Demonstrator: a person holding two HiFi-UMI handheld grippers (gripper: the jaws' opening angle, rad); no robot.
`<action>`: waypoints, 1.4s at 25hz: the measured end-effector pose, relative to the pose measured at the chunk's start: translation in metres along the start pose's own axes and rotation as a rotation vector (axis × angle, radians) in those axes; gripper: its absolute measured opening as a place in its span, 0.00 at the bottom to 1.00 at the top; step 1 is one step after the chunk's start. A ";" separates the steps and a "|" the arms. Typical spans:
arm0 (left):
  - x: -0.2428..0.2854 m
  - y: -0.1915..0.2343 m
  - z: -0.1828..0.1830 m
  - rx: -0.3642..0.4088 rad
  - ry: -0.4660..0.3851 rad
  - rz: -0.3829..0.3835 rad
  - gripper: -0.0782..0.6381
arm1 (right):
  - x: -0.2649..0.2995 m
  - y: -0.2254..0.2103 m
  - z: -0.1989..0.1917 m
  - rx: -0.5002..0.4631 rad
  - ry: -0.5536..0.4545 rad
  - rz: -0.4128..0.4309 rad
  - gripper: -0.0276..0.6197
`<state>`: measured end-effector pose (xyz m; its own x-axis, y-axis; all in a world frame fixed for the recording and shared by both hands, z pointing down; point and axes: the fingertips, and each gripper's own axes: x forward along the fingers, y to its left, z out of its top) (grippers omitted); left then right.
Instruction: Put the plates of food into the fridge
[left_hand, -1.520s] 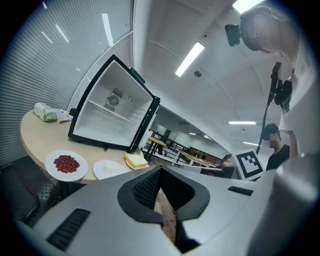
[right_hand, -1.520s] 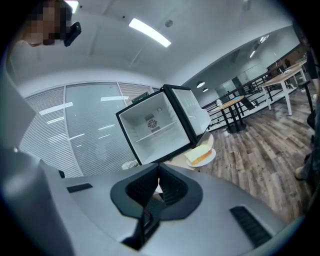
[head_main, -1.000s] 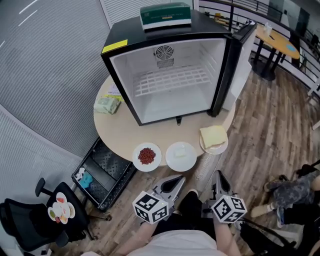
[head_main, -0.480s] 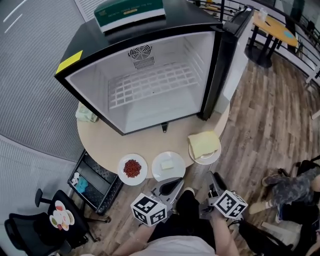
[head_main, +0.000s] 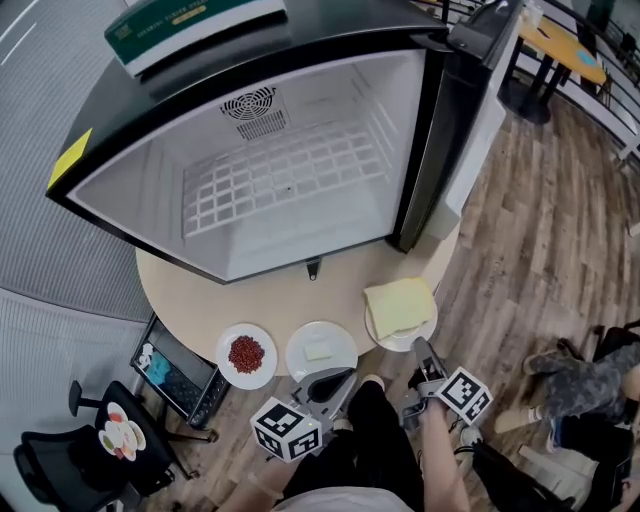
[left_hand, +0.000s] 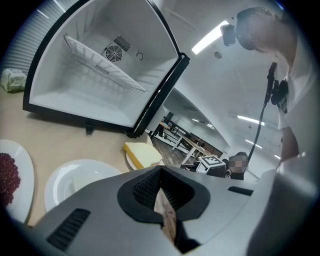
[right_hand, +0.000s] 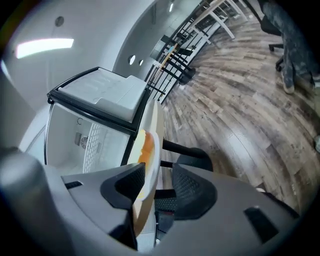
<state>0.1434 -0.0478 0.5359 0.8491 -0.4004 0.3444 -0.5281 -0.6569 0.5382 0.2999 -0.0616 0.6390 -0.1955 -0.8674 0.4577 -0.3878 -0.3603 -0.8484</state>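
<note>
Green box (head_main: 190, 25), black chair (head_main: 50, 462) (wooden floor (head_main: 540, 230))

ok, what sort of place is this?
Probably an office or lab common area, not a home kitchen: mini fridge on a round table, black office chair, more tables by a railing.

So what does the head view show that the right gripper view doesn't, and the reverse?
Only the head view: the plate of red food, the middle plate, the left gripper and the green box on the fridge. Only the right gripper view: the rim of the toast plate standing between the open jaws of the right gripper. Both: the open fridge and the toast plate.
</note>
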 end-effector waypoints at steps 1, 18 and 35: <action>0.002 0.002 0.000 -0.002 0.002 0.004 0.12 | 0.004 0.000 0.001 0.015 0.002 0.013 0.31; 0.013 0.002 0.006 -0.010 -0.044 0.035 0.12 | 0.018 0.015 0.006 0.267 -0.029 0.188 0.07; -0.042 0.009 0.043 0.045 -0.158 0.078 0.12 | -0.020 0.091 0.014 0.259 -0.033 0.234 0.07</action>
<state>0.1040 -0.0642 0.4931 0.7984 -0.5446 0.2569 -0.5947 -0.6463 0.4782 0.2809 -0.0818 0.5489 -0.2209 -0.9460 0.2374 -0.0940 -0.2216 -0.9706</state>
